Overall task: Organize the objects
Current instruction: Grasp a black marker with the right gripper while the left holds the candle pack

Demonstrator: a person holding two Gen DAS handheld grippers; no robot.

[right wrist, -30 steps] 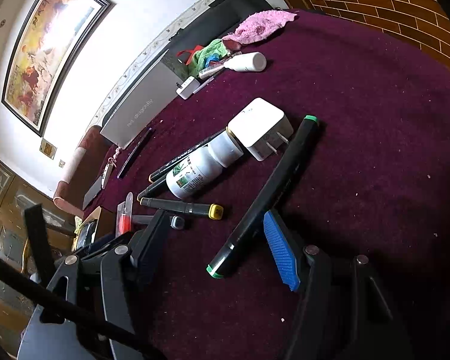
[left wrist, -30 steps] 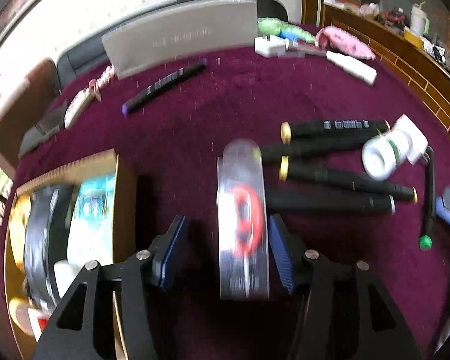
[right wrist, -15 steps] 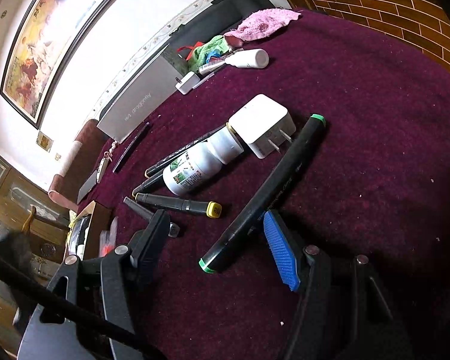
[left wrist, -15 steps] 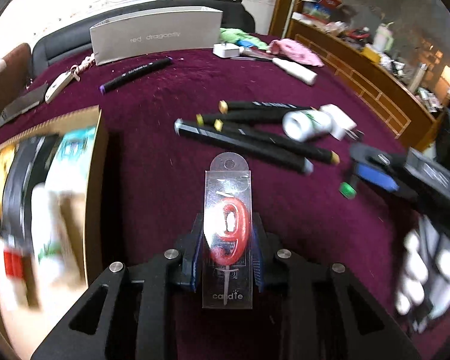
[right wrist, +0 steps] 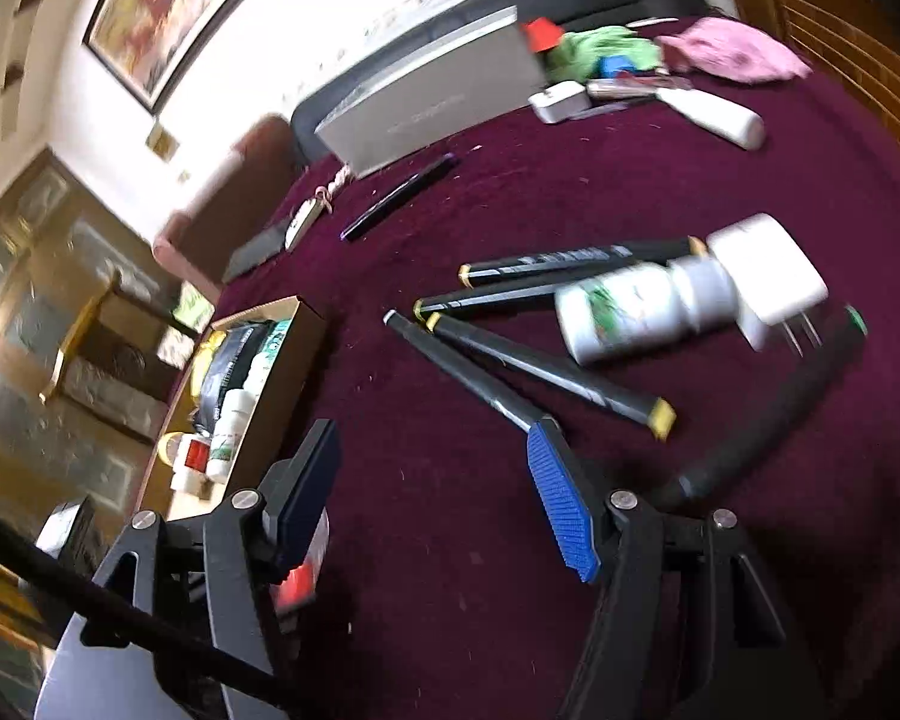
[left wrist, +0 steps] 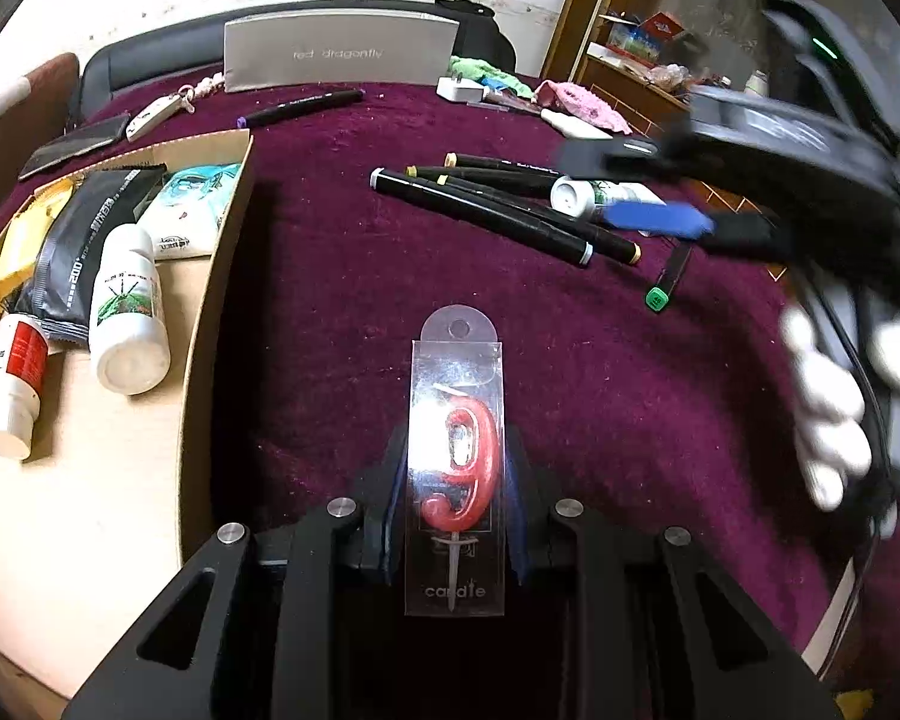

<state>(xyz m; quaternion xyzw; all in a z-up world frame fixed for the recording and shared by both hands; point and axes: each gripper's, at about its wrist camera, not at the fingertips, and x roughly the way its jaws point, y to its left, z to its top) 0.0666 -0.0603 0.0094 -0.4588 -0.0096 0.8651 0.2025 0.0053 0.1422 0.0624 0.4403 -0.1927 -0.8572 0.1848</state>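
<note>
Clamping a clear-packaged red number candle [left wrist: 456,468] between its pads, the left gripper [left wrist: 453,480] carries the pack above the maroon tablecloth [left wrist: 342,312], just beside the open cardboard box [left wrist: 210,324] that already holds bottles and sachets. The jaws have just been closing on the slim blister pack, which stands upright between them with its hang-tab pointing away from the camera. The likeliest trouble from here: the pack is gripped low, across smooth, flexible plastic, so a quick swing toward the box could let it pivot or slide out — and the box's raised wall lies between pack and destination (clipping it could knock the candle loose). The left gripper angles steeply down toward the table, box wall to its left. The right gripper [right wrist: 444,480] points down as well, its jaws parted and nothing between them, hovering over the cloth near the scattered black markers [right wrist: 534,372], a white pill bottle [right wrist: 636,309] and a white charger plug [right wrist: 768,270]. From the left wrist view, a white-gloved hand [left wrist: 834,396] carries that gripper close on the right — the two tools could crowd each other if both head for the box.
</note>
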